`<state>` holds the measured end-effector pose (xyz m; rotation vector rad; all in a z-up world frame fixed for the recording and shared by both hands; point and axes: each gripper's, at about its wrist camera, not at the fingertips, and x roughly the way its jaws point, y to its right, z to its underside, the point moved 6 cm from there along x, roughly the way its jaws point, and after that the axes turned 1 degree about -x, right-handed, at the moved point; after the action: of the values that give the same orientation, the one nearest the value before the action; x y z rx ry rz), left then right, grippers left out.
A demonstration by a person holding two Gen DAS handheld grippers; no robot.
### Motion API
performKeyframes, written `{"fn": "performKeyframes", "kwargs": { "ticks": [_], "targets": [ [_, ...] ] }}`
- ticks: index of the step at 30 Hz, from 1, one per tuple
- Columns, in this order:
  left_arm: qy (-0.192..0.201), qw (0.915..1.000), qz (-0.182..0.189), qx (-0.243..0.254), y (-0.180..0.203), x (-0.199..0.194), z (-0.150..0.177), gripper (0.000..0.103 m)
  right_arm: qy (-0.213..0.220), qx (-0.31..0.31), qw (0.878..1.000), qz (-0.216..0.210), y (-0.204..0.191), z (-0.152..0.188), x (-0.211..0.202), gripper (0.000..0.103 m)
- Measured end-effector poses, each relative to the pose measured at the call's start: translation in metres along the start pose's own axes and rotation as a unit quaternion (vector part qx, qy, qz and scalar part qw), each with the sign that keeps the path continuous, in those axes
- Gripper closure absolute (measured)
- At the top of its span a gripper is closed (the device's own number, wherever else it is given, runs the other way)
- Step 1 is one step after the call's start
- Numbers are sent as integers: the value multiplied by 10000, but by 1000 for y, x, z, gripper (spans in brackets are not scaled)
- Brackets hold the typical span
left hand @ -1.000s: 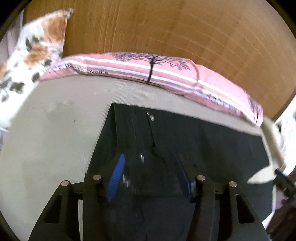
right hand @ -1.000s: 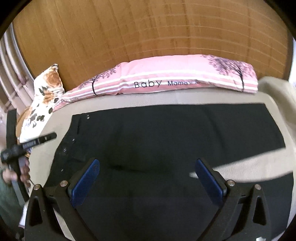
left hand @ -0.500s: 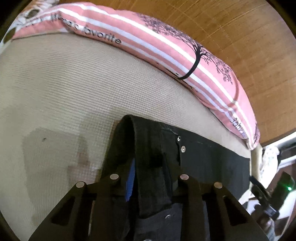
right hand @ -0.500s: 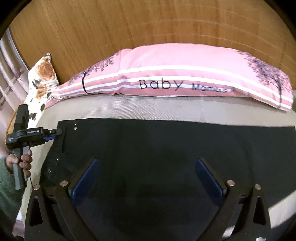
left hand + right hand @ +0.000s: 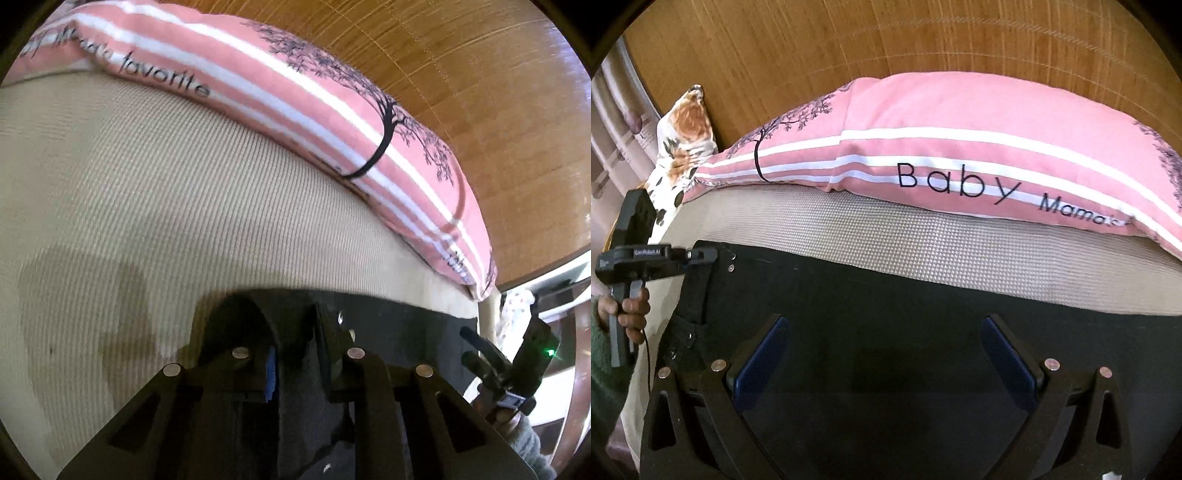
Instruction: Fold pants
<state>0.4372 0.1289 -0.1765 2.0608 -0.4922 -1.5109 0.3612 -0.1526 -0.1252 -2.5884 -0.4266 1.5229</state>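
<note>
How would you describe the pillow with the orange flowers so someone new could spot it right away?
Start at the wooden headboard behind the bed, then follow the long pink striped pillow printed "Baby Mama" to its left end. The floral pillow stands propped there in the corner, just above the left gripper. It alone is white with orange-brown blooms and dark leaves, without stripes or lettering.

Matt black cloth pants (image 5: 886, 314) — ribbed bedcover (image 5: 147, 192)

light: warm daylight falling evenly | shadow: soft patch lying on bed (image 5: 85, 295) | glare: sheen showing on wooden wall (image 5: 517, 92) | blur: slight smearing | edges: fisheye bending, corners vignetting black
</note>
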Motion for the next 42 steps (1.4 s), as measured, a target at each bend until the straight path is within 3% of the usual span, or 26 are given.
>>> {"fn": "performKeyframes", "kwargs": {
  "ticks": [2,5,7,8,9,12,19,26,27,28,34,39,42],
  "targets": [
    [61,9999,5,-80,-2,2,-1,88,-7,-20,10000,-24,1,-1,2,1],
    [270,9993,-145,211,4,-8,5,93,-100,-196,9996,-160,2,-8,10,1],
    [575,9976,27,381,19,-27,9,94,-286,-501,9978,-321,3,-15,16,1],
    [684,9966,119,452,26,-35,11,94,-552,-958,9924,-544,2,-22,23,1],
    [809,9949,270,543,34,-45,14,94,-552,-958,9924,-544,2,-22,23,1],
    [1185,9873,587,880,54,-70,25,94,-1051,-1609,9756,-1066,0,-32,32,2],
    [1490,9798,872,1013,69,-94,38,94,-1921,-2409,9274,-2120,3,-54,51,24],
    [1518,9808,829,905,64,-96,37,95,-2622,-2652,8939,-2488,27,-39,60,41],
    [1516,9812,802,882,63,-96,37,95,-2659,-2672,8917,-2504,32,-37,58,48],
    [1510,9818,757,866,62,-94,36,95,-2701,-2681,8905,-2494,39,-35,56,55],
    [1484,9839,486,871,58,-86,31,94,-2955,-2636,8894,-2282,75,-16,39,68],
    [1447,9854,279,854,52,-75,27,94,-2833,-2546,9054,-1876,98,-2,27,88],
    [1420,9853,-47,945,50,-66,25,95,-2516,-2536,9215,-1522,96,4,17,91]
  ]
}}
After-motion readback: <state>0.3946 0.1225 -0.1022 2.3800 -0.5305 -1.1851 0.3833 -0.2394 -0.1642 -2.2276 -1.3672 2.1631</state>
